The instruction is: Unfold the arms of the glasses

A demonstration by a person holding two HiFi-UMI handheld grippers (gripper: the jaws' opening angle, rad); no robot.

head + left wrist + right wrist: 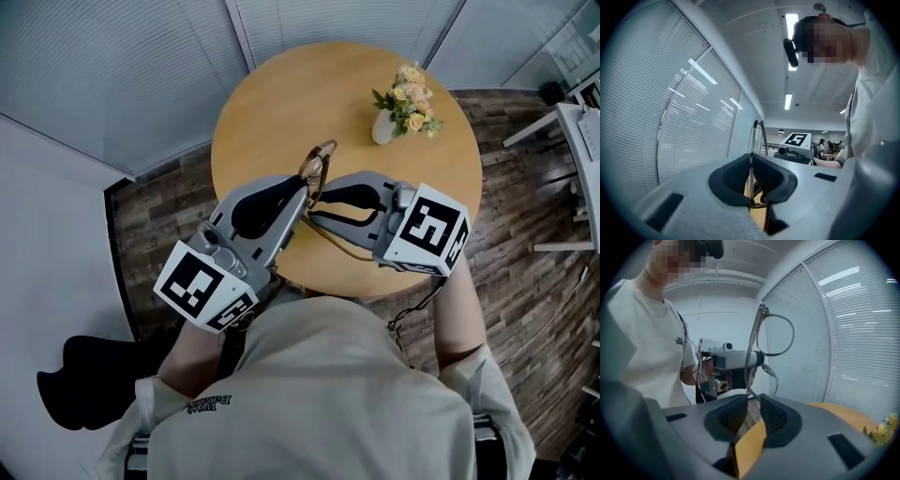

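Thin metal-framed glasses [319, 161] hang in the air above the round wooden table [281, 103], between both grippers. My left gripper [302, 194] is shut on the frame, which shows edge-on between its pads [751, 164]. My right gripper [317, 211] faces it from the right. In the right gripper view, one lens [778, 336] and its hinge rise above the jaws. A thin arm [751, 366] runs down from that hinge into the narrow gap between the jaws. That gap is wider than the arm, so this gripper [753, 397] stands slightly open around it. Under the right gripper a brown arm [342, 246] curves toward me.
A small white vase of flowers [405, 105] stands at the far right of the table. Window blinds [122, 66] line the wall behind it. White furniture [572, 141] stands on the wooden floor to the right. My body is close against the table's near edge.
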